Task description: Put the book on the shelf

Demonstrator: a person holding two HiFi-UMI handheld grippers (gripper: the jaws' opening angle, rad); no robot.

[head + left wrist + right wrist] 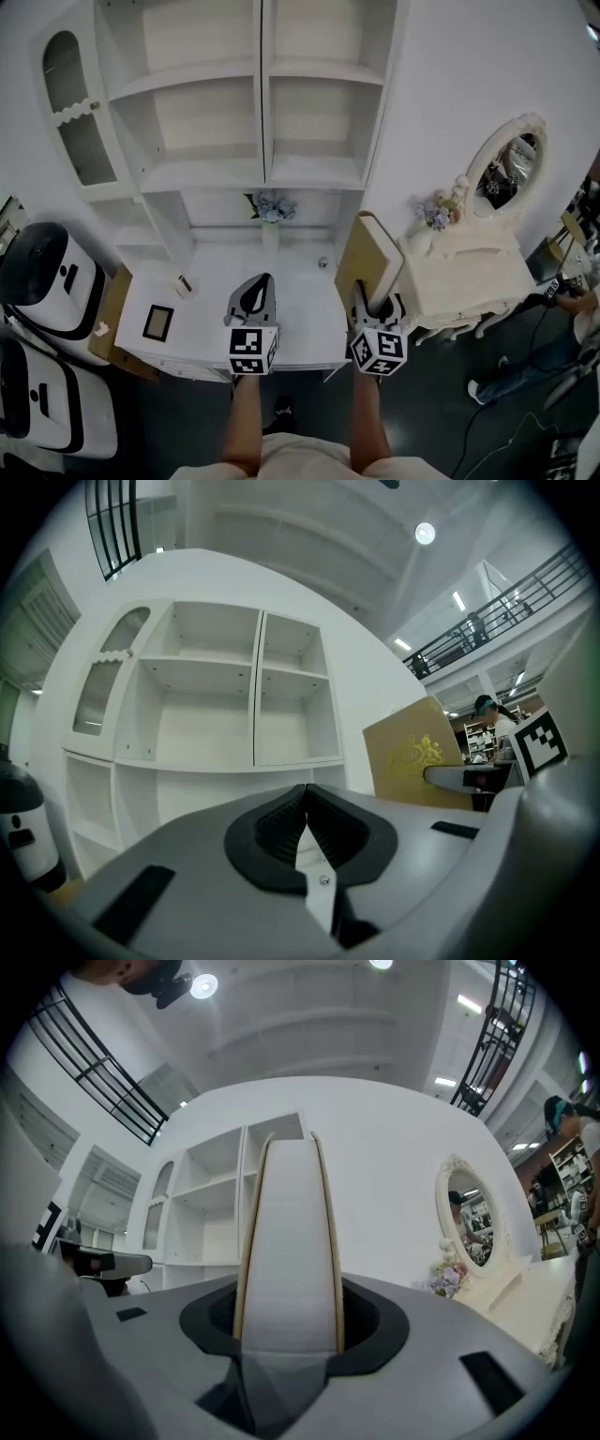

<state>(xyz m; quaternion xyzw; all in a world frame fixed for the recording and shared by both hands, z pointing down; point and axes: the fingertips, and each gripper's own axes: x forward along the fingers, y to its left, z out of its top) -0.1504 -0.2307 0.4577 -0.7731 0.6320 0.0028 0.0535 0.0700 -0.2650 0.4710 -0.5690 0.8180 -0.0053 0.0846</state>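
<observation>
Upper shelf bays (314, 127) open in front; flower vase (271, 212) blocks desk (300, 305) rear ctr; small obj (184, 283), prob. box, left.

Lying flat near the left edge of the white bench (211, 289): a small dark-framed picture (157, 322). At the back, in the middle: a vase of pale blue flowers (272, 210). Off to the right, well apart: a cream dressing table (469, 274) with an oval mirror (507, 167) and a posy (436, 213) beside it.
</observation>
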